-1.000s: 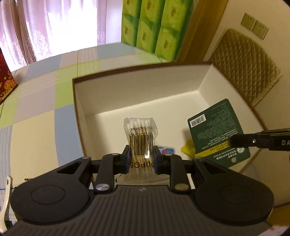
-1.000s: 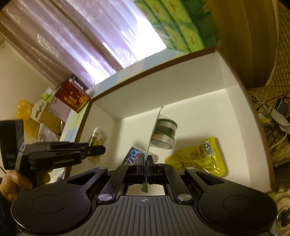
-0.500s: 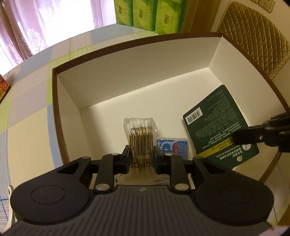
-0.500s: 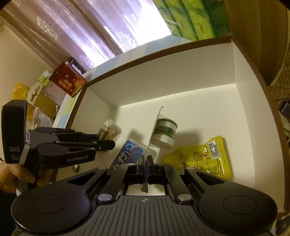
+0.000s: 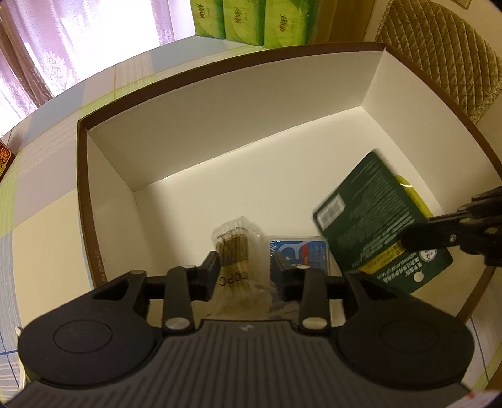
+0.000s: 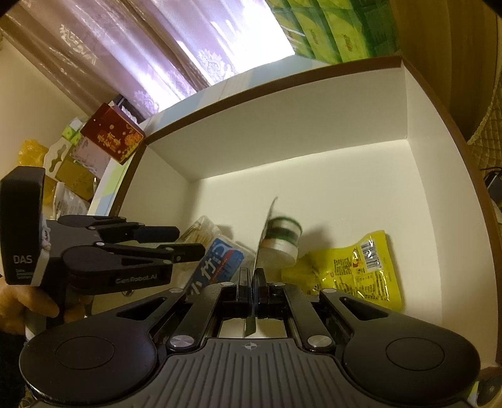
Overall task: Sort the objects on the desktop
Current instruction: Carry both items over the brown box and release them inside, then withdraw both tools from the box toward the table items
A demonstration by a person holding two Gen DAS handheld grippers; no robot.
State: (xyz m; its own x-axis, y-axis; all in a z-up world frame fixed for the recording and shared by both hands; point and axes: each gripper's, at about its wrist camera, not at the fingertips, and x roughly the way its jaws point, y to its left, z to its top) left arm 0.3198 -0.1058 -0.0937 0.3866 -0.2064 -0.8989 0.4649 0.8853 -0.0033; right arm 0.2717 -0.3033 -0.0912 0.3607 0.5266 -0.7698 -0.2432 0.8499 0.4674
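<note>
A white box with a brown rim point(image 5: 82, 175) holds the sorted items. My left gripper point(image 5: 244, 273) is open over the box's near left; the clear cotton swab pack point(image 5: 233, 248) lies loose on the box floor between its fingers. It also shows in the right wrist view point(image 6: 200, 229). My right gripper point(image 6: 252, 284) is shut on the edge of a dark green blister card point(image 5: 376, 219) carrying round tape rolls point(image 6: 282, 235), held above the box floor. A blue floss pack point(image 5: 298, 251) and a yellow snack packet point(image 6: 354, 266) lie in the box.
Green tissue packs point(image 5: 254, 18) stand behind the box. A red gift box point(image 6: 111, 138) and assorted packages sit off to the left. A quilted chair back point(image 5: 439, 56) is at the right. The box stands on a pastel checked tablecloth point(image 5: 47, 194).
My left gripper has opened and let go of the cotton swab pack, which dropped to the box floor. Both grippers moved further over the box; the green card has tilted.
</note>
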